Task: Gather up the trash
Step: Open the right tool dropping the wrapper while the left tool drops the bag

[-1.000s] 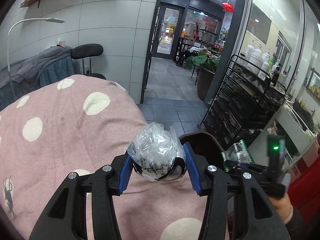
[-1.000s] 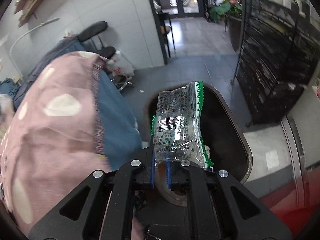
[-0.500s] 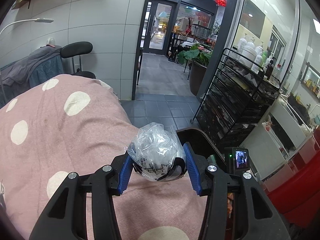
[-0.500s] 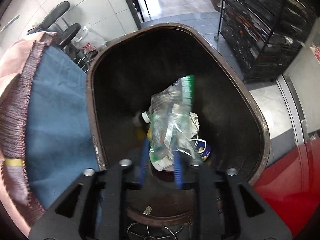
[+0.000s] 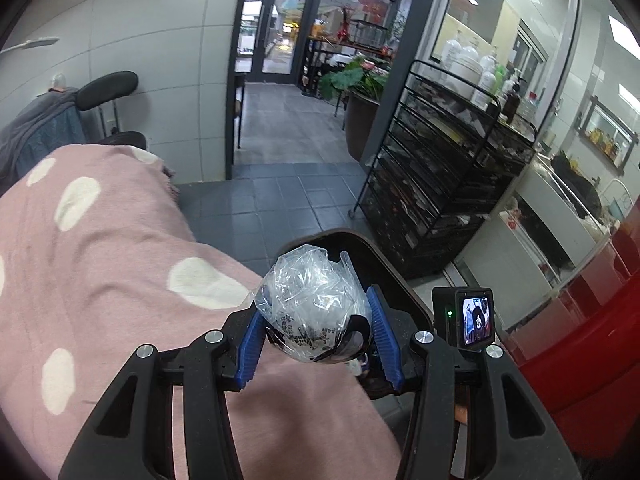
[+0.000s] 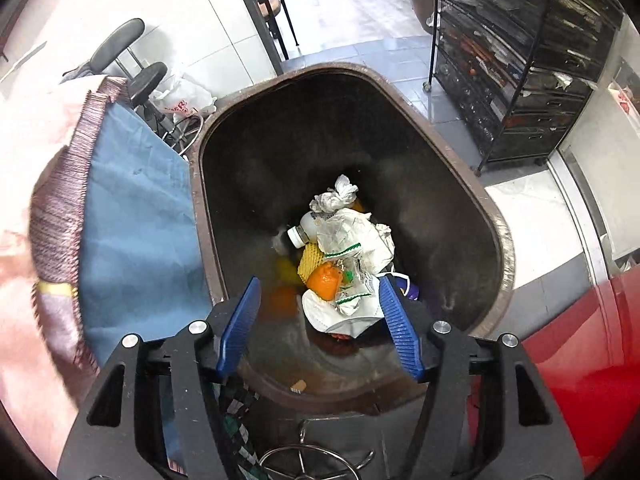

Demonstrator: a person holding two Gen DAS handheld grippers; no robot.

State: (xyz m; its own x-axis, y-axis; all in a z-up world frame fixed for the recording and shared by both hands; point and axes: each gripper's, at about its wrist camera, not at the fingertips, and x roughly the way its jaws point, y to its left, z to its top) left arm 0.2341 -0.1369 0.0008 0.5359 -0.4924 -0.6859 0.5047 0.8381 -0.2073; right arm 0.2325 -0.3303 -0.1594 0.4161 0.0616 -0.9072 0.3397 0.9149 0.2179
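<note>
- Progress: right gripper [image 6: 318, 322], fingers spread and just opened with nothing between them, hangs over the dark brown plastic bin [image 6: 486, 204]; wrappers, crumpled paper and a white bottle [image 6: 306, 229] already lie at its bottom.
- Remaining: left gripper [image 5: 316, 334] pinches a crumpled clear plastic bag [image 5: 310, 300], near the bin rim [image 5: 384, 258] above the pink dotted blanket [image 5: 100, 264]; judged undelivered.
- Orientation: bag bunched, bulging upward from the fingers; no clear long axis.

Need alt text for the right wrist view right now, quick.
The open right gripper, jaws just opened and holding nothing, points down into a dark brown trash bin with wrappers, crumpled paper and a white bottle at its bottom.
</note>
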